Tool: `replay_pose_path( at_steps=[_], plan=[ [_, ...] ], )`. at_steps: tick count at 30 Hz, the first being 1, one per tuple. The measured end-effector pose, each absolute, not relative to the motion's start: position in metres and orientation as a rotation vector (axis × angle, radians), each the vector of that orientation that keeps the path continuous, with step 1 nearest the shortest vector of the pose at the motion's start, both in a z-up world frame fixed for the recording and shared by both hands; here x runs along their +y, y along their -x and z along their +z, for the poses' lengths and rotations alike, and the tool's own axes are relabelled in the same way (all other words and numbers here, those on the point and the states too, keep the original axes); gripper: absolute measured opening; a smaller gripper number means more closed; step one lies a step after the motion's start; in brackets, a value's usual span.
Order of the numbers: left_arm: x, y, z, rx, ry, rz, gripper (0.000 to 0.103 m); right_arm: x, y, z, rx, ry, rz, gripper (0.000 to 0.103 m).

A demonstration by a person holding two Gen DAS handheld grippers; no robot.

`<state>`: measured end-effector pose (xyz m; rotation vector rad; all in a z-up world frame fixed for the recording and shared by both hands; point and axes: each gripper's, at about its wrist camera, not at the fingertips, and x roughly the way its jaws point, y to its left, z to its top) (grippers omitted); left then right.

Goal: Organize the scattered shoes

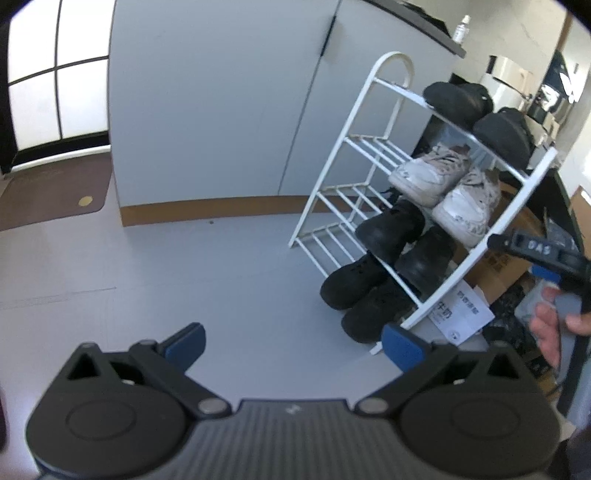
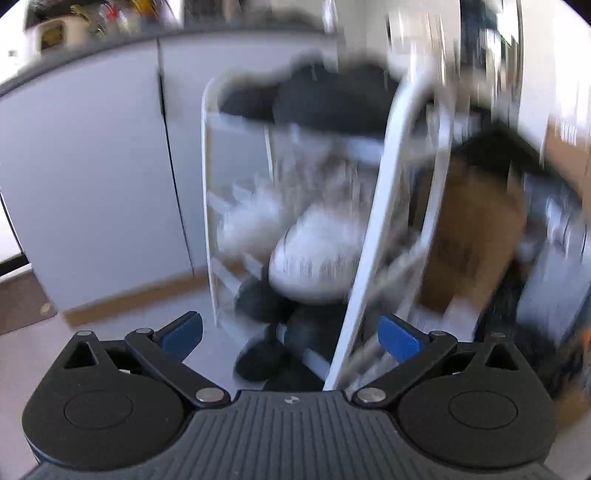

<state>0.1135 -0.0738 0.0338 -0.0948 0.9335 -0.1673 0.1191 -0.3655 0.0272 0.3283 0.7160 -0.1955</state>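
Observation:
A white wire shoe rack (image 1: 347, 184) stands on the grey floor against a grey cabinet. Its top tier holds two black shoes (image 1: 458, 98), the tier below holds a pair of white sneakers (image 1: 436, 177), and lower tiers carry black shoes (image 1: 391, 229) and more black shoes (image 1: 354, 284) at the bottom. My left gripper (image 1: 293, 347) hovers over bare floor in front of the rack, open and empty. In the right wrist view, blurred by motion, my right gripper (image 2: 291, 338) is open and empty close before the rack (image 2: 373, 229), facing the white sneakers (image 2: 314, 258).
A hand (image 1: 554, 325) holds the other gripper at the right edge of the left wrist view. Cardboard boxes (image 1: 506, 258), a white paper (image 1: 461, 314) and dark clutter sit right of the rack. A brown mat (image 1: 51, 195) lies far left. A bottle (image 1: 461, 27) stands on the counter.

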Motion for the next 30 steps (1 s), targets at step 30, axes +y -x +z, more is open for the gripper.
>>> replay_pose_path(
  at_steps=[30],
  plan=[
    [-0.061, -0.101, 0.046, 0.864, -0.021, -0.036, 0.103, -0.271, -0.098, 0.012, 0.854, -0.285, -0.112, 0.103]
  ],
)
